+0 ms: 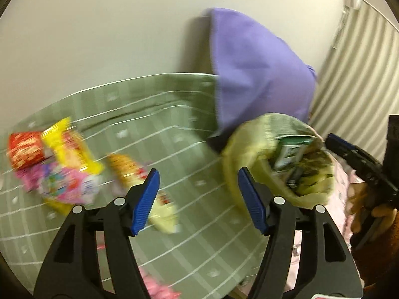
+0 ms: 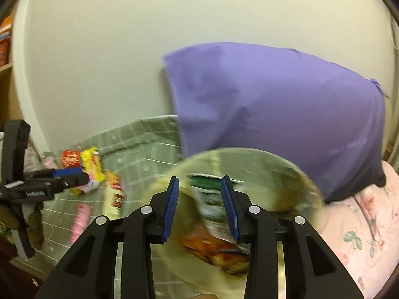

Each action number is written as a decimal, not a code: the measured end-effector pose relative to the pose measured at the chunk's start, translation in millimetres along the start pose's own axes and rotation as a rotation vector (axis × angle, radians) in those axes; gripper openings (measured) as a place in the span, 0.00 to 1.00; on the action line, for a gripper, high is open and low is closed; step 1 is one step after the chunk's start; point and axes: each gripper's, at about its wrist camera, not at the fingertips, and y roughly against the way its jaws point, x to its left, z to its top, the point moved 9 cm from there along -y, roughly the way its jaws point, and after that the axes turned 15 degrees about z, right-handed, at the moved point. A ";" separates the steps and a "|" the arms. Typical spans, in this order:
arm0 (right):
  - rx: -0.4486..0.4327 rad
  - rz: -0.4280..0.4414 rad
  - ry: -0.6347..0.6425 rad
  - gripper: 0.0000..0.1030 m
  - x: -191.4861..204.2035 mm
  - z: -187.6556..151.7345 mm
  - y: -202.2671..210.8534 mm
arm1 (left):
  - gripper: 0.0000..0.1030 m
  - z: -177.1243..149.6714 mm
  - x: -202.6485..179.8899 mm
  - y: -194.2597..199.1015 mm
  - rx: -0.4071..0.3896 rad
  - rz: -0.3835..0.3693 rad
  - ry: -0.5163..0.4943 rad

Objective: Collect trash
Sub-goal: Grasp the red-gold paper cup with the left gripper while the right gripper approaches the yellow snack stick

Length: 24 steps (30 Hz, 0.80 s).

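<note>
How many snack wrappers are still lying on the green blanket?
5, maybe more hidden: a red wrapper, a yellow wrapper, a pink wrapper below them, a cream wrapper nearer the middle, and a pink packet at the blanket's near edge.

purple pillow [image 1: 259, 74] behind trash bag [image 1: 251, 144]

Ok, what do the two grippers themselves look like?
Both look alike: the left gripper and right gripper have black plastic linkage arms with silver rivets and ribbed blue pads. The left one's body carries a small white label with text too blurred to read.
</note>
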 end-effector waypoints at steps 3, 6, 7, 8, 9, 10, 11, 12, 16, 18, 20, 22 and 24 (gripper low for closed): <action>0.020 0.044 0.009 0.33 24.6 1.7 -21.2 | 0.60 -6.7 47.7 3.0 0.003 0.060 0.075; 0.040 0.087 0.016 0.33 47.4 1.4 -40.4 | 0.60 -13.9 95.8 5.9 0.011 0.125 0.158; 0.046 0.098 0.017 0.33 53.7 -0.3 -46.5 | 0.60 -15.7 109.8 7.3 0.012 0.143 0.181; 0.055 0.109 0.020 0.33 60.2 -2.2 -53.1 | 0.60 -17.8 125.5 8.9 0.012 0.162 0.208; 0.065 0.119 0.022 0.33 67.5 -4.7 -59.8 | 0.60 -19.6 141.3 10.7 0.009 0.185 0.235; 0.073 0.131 0.024 0.33 74.0 -6.7 -65.9 | 0.60 -21.0 153.5 12.2 0.007 0.201 0.255; 0.077 0.138 0.026 0.33 78.1 -8.6 -70.4 | 0.61 -22.0 170.5 14.1 0.003 0.223 0.287; 0.083 0.147 0.030 0.33 84.2 -10.3 -76.3 | 0.62 -23.1 181.2 15.4 0.000 0.233 0.309; 0.098 0.173 0.043 0.33 99.7 -13.7 -89.3 | 0.65 -17.3 219.4 18.2 -0.035 0.262 0.378; 0.108 0.183 0.050 0.33 105.4 -13.1 -95.9 | 0.65 -7.6 235.7 14.9 -0.058 0.278 0.373; 0.119 0.190 0.055 0.33 108.6 -12.2 -101.3 | 0.65 1.5 247.9 9.6 -0.071 0.293 0.363; 0.132 0.208 0.052 0.33 110.4 -12.2 -107.5 | 0.65 9.5 257.6 1.1 -0.073 0.294 0.359; 0.151 0.236 0.059 0.33 113.4 -13.8 -114.1 | 0.65 17.0 265.8 -10.1 -0.067 0.296 0.339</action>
